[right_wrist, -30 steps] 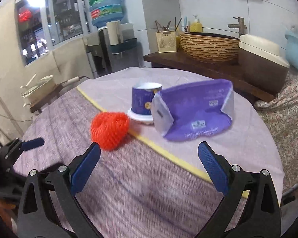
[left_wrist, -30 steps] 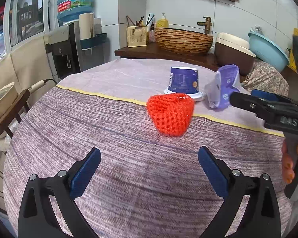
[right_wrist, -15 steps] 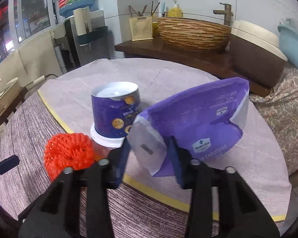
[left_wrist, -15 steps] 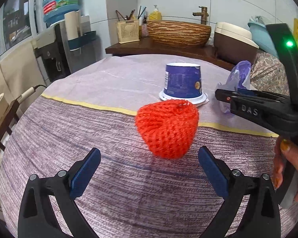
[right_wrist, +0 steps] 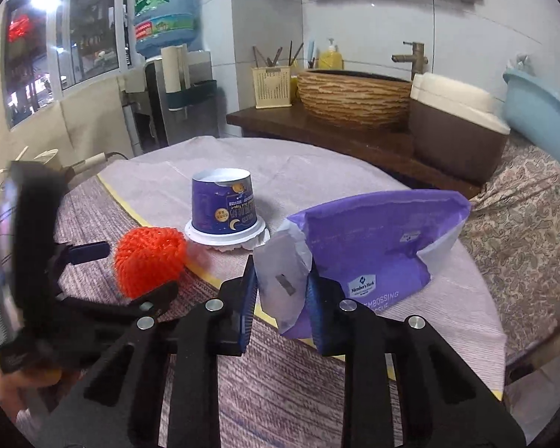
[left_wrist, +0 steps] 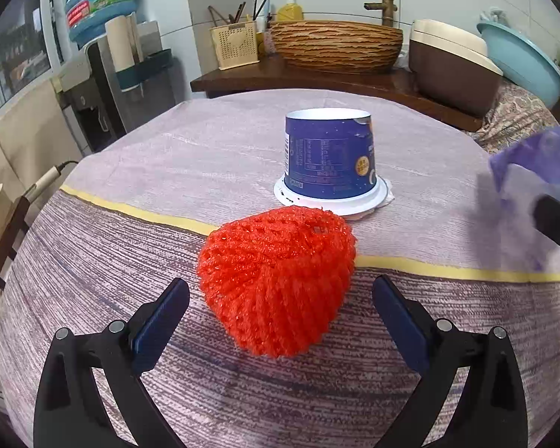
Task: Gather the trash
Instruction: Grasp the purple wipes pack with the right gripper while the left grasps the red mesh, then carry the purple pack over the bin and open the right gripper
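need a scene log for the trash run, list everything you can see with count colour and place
net: 1, red-orange, on the tablecloth, between the left gripper's open fingers
cup: 1, dark blue with white rim, upside down behind the net
bag: 1, purple and white, its white end pinched in the right gripper
tablecloth: 1, mauve with a yellow stripe, over the round table
basket: 1, woven brown, on the dark shelf behind
basin: 1, light blue, far right
water bottle: 1, blue, on the dispenser at left
left gripper: black with blue pads, open
right gripper: black with blue pads, has just been closing, pads on the bag
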Tool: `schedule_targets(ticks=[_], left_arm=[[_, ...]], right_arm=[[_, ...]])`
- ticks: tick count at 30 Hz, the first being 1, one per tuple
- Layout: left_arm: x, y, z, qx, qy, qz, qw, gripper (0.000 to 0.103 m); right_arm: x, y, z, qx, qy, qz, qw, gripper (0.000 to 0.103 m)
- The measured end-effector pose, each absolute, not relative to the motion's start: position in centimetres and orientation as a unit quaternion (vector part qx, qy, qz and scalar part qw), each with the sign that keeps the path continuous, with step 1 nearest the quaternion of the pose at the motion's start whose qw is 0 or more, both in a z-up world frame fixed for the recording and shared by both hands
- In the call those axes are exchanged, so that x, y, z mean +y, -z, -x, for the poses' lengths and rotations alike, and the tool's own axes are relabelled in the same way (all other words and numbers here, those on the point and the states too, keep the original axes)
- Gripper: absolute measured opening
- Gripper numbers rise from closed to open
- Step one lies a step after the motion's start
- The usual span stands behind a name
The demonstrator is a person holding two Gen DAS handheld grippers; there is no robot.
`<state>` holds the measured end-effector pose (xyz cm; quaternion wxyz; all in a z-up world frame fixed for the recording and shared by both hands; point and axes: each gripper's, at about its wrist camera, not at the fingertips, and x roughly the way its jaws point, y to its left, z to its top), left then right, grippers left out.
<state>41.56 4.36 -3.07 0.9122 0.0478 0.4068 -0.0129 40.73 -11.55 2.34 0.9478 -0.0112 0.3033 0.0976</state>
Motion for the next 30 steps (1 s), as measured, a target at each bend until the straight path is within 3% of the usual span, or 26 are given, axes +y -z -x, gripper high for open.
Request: schedule_targets(ticks=[1, 4, 6, 8, 10, 30], left_arm=[[4.4, 3.2, -41.7, 0.408, 0.010, -0.046, 0.912, 0.095], [4.8, 3.6, -42.0, 0.415, 0.016, -0.024, 0.909, 0.070], [5.0, 3.7, -41.7, 0.419, 0.019, -0.006, 0.908, 0.059], [5.3, 3.6, -40.9, 0.413, 0.018, 0.003, 0.910, 0.040], [5.6, 3.3, -40.2, 0.409, 0.022, 0.013, 0.912, 0.034], [3.0, -3.0, -22.7, 0.288, 0.088, 0.035, 0.953, 0.032]], right_arm=[[-11.7, -2.6, -40.2, 0.300, -0.099, 0.014, 0.949, 0.025], [-12.0, -3.1, -38.5, 0.287, -0.100, 0.028, 0.952, 0.025], [-12.1, -3.3, -37.5, 0.282, -0.103, 0.031, 0.953, 0.025], [-12.3, -3.5, -36.5, 0.276, -0.105, 0.034, 0.955, 0.025], [-12.5, -3.6, -35.5, 0.272, -0.108, 0.039, 0.956, 0.025], [-18.1, -5.0, -23.6, 0.232, -0.111, 0.014, 0.966, 0.025]])
